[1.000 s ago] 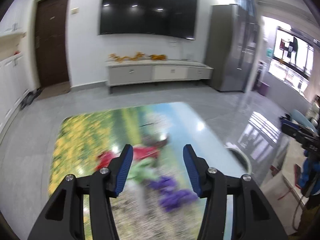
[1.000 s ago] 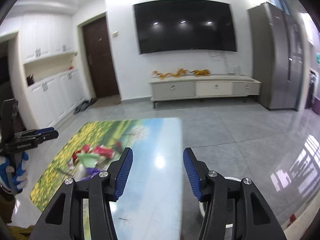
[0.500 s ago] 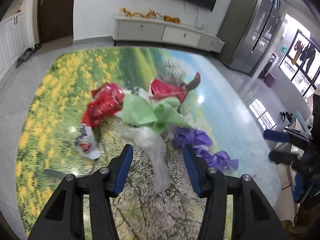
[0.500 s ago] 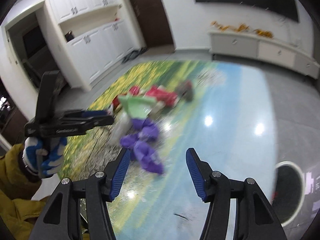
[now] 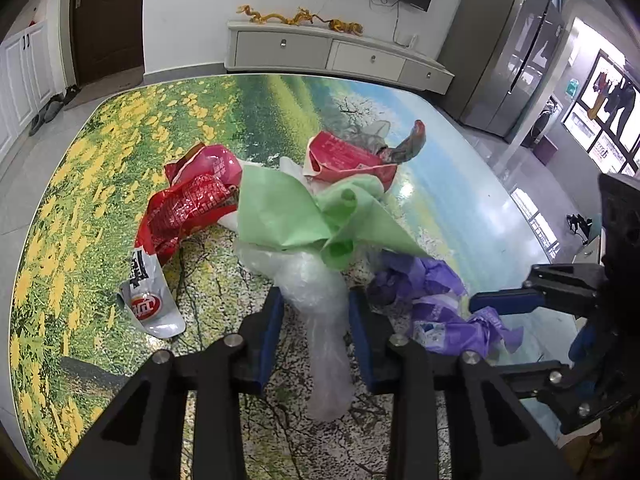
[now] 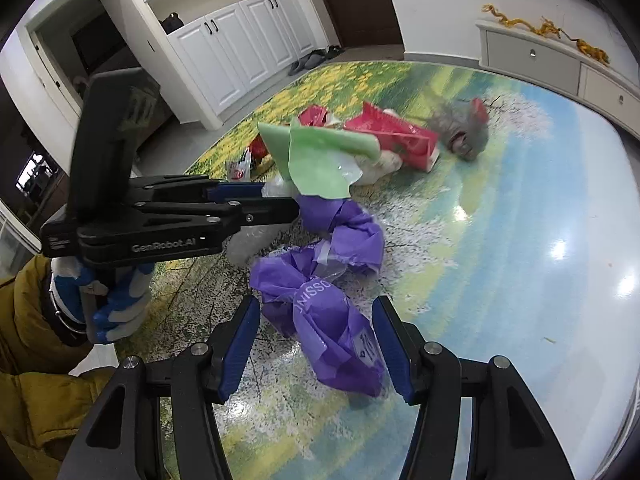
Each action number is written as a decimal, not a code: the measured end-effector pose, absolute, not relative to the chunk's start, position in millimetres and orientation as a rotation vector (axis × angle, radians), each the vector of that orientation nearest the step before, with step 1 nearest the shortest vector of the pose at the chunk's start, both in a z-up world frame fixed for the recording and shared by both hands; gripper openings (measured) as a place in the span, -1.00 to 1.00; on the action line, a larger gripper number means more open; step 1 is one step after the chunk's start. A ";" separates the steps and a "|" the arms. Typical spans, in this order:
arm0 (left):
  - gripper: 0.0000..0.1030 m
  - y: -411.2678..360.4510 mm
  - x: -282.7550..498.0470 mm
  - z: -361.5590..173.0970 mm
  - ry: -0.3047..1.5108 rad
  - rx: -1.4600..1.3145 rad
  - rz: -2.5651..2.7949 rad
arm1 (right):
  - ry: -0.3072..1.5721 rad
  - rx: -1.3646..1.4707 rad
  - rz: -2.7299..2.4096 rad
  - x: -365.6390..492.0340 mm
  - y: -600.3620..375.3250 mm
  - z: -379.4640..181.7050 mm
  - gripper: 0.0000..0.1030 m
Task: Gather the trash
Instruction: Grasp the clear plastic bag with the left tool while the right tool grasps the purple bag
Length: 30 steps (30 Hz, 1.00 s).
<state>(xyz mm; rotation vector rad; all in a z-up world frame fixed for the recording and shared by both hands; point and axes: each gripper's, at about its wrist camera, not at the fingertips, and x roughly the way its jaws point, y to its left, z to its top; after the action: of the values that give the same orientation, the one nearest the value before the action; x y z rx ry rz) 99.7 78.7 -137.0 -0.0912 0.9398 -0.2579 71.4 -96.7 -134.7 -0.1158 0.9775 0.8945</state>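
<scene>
The clear bubble wrap point(image 5: 320, 312) looks light, soft and crushable, best pinched at its narrow neck; its long axis runs from the pile on the surface point(image 5: 72, 208) straight toward the left tongs point(image 5: 316, 320), whose narrowed jaws flank it, contact unclear. Beside it, the crumpled purple bag point(image 6: 332, 320), equally limp, lies lengthwise between the wide right tongs point(image 6: 316, 340).

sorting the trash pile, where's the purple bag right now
The purple bag lies on the table's near right side, between the right gripper's open fingers, just right of the clear plastic.
</scene>
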 end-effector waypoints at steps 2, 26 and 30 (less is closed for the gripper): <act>-0.47 78.3 94.5 -137.1 0.927 -0.088 -0.255 | 0.979 -0.116 0.900 72.3 -95.3 -138.0 -0.07; -0.64 92.2 2.8 -82.2 0.786 -0.135 -0.267 | 0.788 -0.079 0.809 12.6 -127.6 -72.3 -0.64; -0.64 88.6 -10.1 -64.4 0.734 -0.125 -0.280 | 0.736 -0.051 0.731 -3.0 -154.3 -56.0 -0.64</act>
<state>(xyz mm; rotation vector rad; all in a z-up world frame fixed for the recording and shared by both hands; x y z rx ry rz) -10.1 88.6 -64.4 -0.1246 0.7343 -0.2796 -3.0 -154.3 -56.0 -0.0506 0.7356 0.7307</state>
